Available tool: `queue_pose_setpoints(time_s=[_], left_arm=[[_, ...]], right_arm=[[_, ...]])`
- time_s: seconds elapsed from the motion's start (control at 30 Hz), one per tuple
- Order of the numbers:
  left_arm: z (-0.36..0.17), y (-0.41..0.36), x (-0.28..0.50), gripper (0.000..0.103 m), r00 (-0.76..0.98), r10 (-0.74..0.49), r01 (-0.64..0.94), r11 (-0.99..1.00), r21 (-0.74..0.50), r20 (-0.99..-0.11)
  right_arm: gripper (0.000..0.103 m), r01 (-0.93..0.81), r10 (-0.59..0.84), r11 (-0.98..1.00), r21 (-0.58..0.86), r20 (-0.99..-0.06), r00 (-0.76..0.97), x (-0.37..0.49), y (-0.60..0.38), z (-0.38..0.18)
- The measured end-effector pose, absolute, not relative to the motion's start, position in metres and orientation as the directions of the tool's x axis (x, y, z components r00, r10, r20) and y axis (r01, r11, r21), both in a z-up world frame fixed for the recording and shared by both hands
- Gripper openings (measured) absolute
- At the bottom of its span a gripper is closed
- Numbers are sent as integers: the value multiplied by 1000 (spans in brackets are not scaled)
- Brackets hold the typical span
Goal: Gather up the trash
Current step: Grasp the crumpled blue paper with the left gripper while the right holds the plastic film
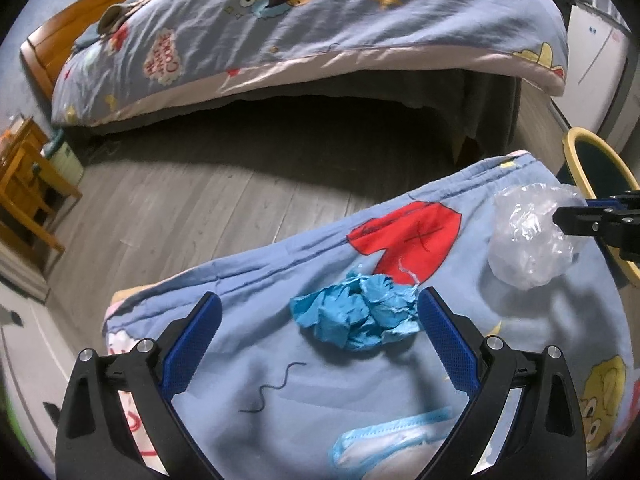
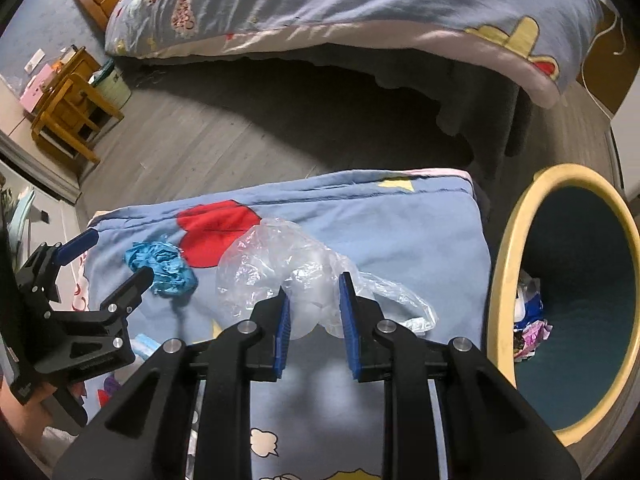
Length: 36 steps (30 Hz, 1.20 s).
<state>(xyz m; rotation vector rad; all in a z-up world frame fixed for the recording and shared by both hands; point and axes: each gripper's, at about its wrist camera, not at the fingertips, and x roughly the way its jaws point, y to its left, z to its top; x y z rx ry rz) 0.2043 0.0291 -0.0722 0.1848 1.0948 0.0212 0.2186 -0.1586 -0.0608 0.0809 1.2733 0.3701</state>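
Note:
A crumpled clear plastic bag [image 2: 280,268] lies on a folded blue cartoon quilt [image 2: 420,232]. My right gripper [image 2: 314,286] is shut on the bag's near end; it also shows in the left wrist view [image 1: 560,218] against the bag [image 1: 528,232]. A crumpled blue paper wad [image 1: 356,316] lies left of the bag, also in the right wrist view [image 2: 164,266]. My left gripper [image 1: 320,308] is open around the wad, its right finger touching it. A yellow-rimmed bin [image 2: 508,272] with wrappers inside stands right of the quilt.
A blue face mask [image 1: 384,436] lies on the quilt near the left gripper. A bed [image 1: 320,32] with matching bedding stands beyond a strip of wood floor [image 1: 200,208]. A wooden chair [image 2: 68,116] and a small pail [image 2: 114,82] stand at the far left.

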Motion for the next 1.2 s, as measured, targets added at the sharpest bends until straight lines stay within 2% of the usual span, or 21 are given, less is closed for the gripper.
queue_pose_setpoints(time_s=[0.23,0.37,0.47,0.57,0.67,0.8,0.9,1.2], left_arm=[[-84,17,207,94,429,62,88,990,109,-901],[-90,7,205,81,405,51,138,984,116,-913],[-90,8,203,77,403,53,138,983,119,-914],[-89,12,202,60,391,36,131,987,94,-920],[-86,15,201,48,393,40,138,985,101,-919],[-85,11,197,41,383,38,163,981,109,-923],[-82,6,192,38,392,50,186,974,132,-919],[-57,1,177,37,452,40,178,975,134,-891]], right_arm=[[22,-227,311,939,259,-920,237,217,-159,-62],[22,-221,306,941,256,-921,239,218,-160,-62],[22,-216,306,942,256,-921,241,218,-161,-63],[22,-218,306,942,256,-920,244,217,-161,-62],[22,-224,307,941,253,-918,251,215,-160,-59],[22,-232,311,939,253,-914,260,212,-159,-55],[22,-238,309,939,249,-913,266,209,-159,-51],[22,-247,301,941,233,-908,293,198,-162,-38]])
